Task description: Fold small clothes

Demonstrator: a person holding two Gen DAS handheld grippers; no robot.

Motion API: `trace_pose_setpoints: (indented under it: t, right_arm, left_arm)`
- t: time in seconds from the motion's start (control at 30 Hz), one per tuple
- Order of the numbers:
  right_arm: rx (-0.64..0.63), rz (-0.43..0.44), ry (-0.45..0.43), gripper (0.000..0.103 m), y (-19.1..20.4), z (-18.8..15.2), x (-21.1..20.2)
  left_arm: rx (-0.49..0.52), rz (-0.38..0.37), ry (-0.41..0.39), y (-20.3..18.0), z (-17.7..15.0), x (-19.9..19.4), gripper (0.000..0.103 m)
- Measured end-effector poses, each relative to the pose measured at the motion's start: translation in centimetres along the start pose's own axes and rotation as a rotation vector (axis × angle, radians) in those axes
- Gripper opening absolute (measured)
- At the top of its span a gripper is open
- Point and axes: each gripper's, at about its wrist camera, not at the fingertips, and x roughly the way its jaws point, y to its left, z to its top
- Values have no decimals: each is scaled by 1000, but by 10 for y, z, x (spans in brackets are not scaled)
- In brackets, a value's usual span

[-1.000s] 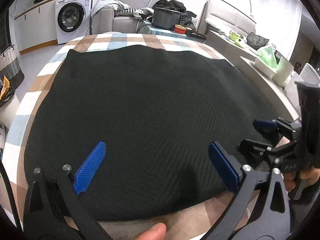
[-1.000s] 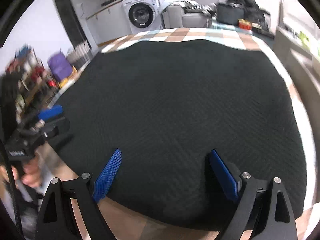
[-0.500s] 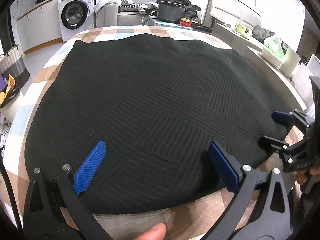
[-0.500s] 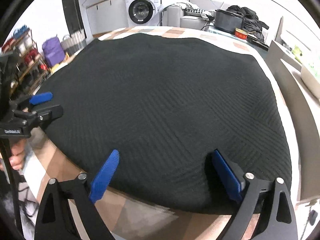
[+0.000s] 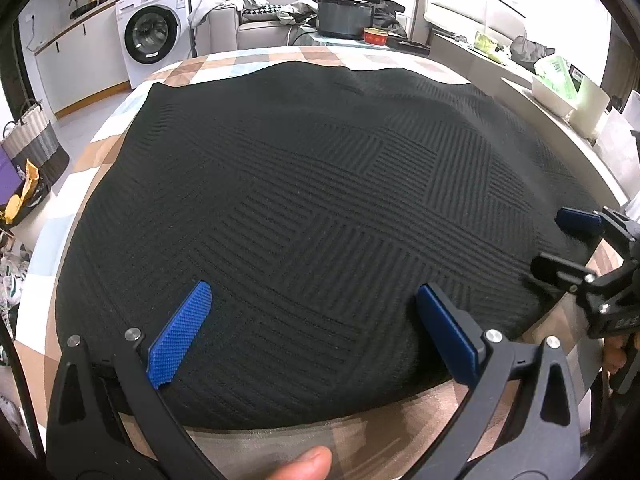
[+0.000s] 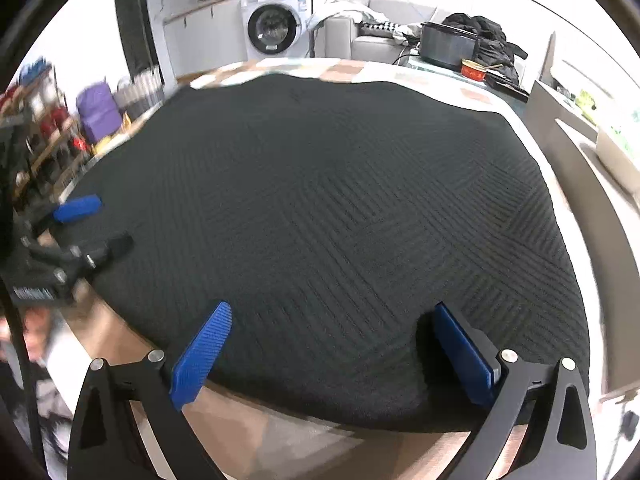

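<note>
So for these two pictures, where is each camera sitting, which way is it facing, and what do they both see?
Left wrist view: sits on the left gripper, angled down across the black knit garment toward the washing machine; shows its open blue-padded fingers, a fingertip, and the right gripper at right.
Right wrist view: sits on the right gripper, facing the same way; shows its open fingers, jaws just widened, and the left gripper at left.
Shared: the garment, checked tablecloth, washing machine, sofa, red bowl.

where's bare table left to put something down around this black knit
The black knit covers most of the checked table. Bare strips: the near edge beneath both grippers, the far edge toward the washing machine, and the left rim. The middle is fully covered.
</note>
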Motion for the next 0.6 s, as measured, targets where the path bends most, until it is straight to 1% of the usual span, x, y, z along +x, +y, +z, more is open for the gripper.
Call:
trace_pose_setpoints:
  t: [0.03, 0.13, 0.27, 0.4, 0.53, 0.6]
  right_arm:
    - [7, 10, -3, 102, 2, 2, 1]
    - [-29, -49, 20, 101, 10, 4, 10]
    - [-83, -70, 38, 101, 13, 4, 12]
    - [-56, -95, 52, 100, -10, 0, 5]
    - [-63, -48, 54, 99, -31, -10, -13]
    - [-76, -66, 57, 99, -38, -14, -21]
  left_arm:
    - [1, 2, 1, -1, 0, 0, 102]
    - [4, 6, 2, -1, 0, 1, 102]
    - [5, 7, 2, -2, 0, 1, 102]
    - [5, 6, 2, -3, 0, 1, 102]
    - [8, 10, 4, -3, 0, 2, 102]
    - [7, 9, 3, -4, 0, 2, 102]
